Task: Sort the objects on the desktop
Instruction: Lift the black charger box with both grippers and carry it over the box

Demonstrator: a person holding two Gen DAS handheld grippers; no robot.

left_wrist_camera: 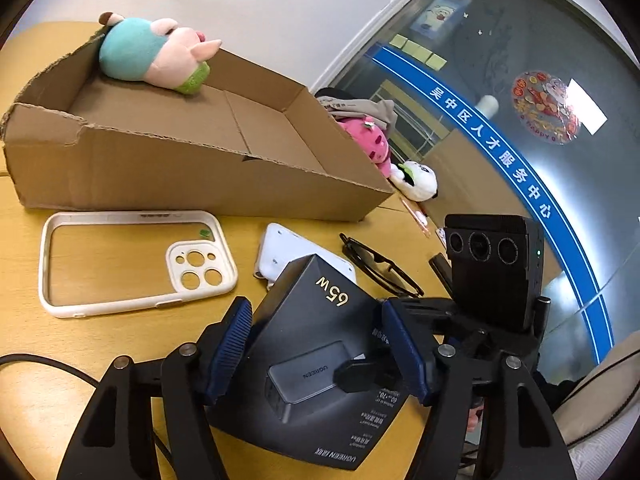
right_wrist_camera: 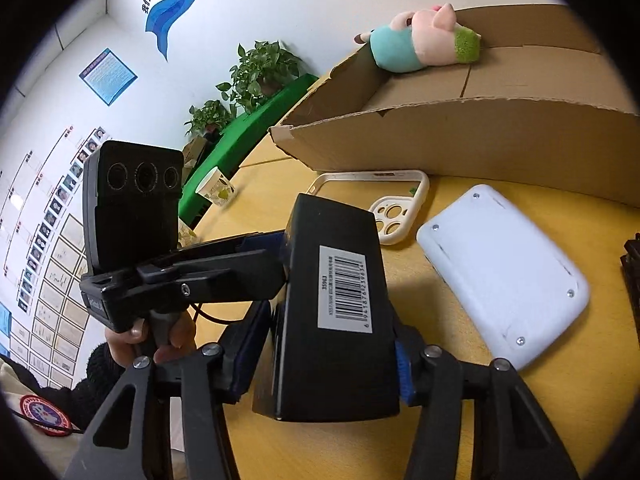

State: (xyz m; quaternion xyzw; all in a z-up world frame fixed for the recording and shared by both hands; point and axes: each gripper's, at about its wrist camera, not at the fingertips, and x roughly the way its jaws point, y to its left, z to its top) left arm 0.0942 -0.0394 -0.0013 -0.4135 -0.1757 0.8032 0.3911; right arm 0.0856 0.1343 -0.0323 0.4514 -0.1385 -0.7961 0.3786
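Note:
A dark charger box marked 65W (left_wrist_camera: 316,344) sits between the blue pads of my left gripper (left_wrist_camera: 320,344), which is shut on it above the yellow table. The same box (right_wrist_camera: 332,304), barcode side up, sits between the pads of my right gripper (right_wrist_camera: 320,360), which is also shut on it. The other gripper's body shows beside the box in the left wrist view (left_wrist_camera: 492,272) and in the right wrist view (right_wrist_camera: 136,220). A cardboard box (left_wrist_camera: 168,168) holding a plush pig (left_wrist_camera: 152,54) stands beyond. A white phone case (left_wrist_camera: 132,262) lies on the table.
A white flat device (right_wrist_camera: 504,272) and black glasses (left_wrist_camera: 380,266) lie on the table (left_wrist_camera: 48,344). Plush toys (left_wrist_camera: 376,148) sit past the cardboard box. A paper cup (right_wrist_camera: 216,188), green stand and plants (right_wrist_camera: 256,72) are at the table's far edge.

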